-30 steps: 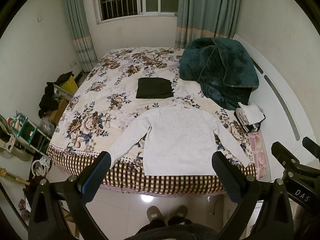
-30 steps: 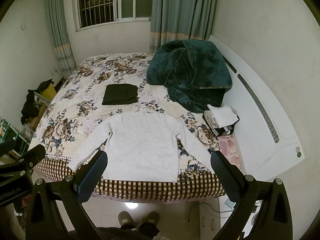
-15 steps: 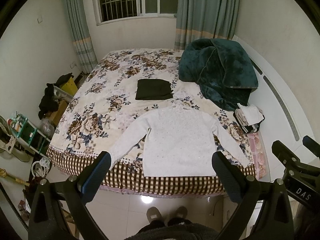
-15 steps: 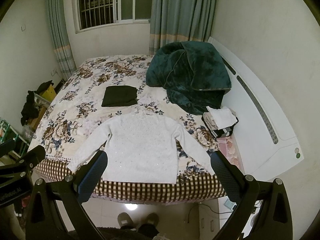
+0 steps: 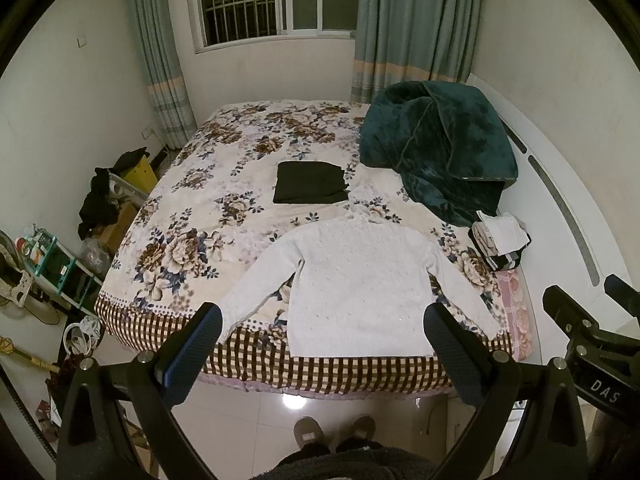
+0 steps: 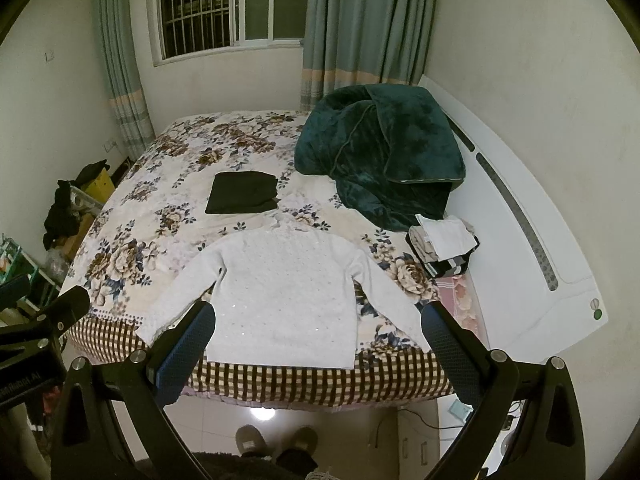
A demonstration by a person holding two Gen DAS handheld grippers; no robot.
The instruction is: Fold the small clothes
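A white knit sweater lies flat, sleeves spread, at the near edge of the floral bed; it also shows in the right wrist view. A folded dark garment lies beyond it, also in the right wrist view. My left gripper is open and empty, held high above the floor in front of the bed. My right gripper is open and empty too, beside the left one.
A dark green blanket is heaped at the bed's far right. A small stack of folded clothes sits at the right edge. Shelves and clutter stand left of the bed. The person's slippers are on the tiled floor.
Both views have drifted slightly back and up from the bed. The sweater and other clothes have not moved. Both grippers stay open.
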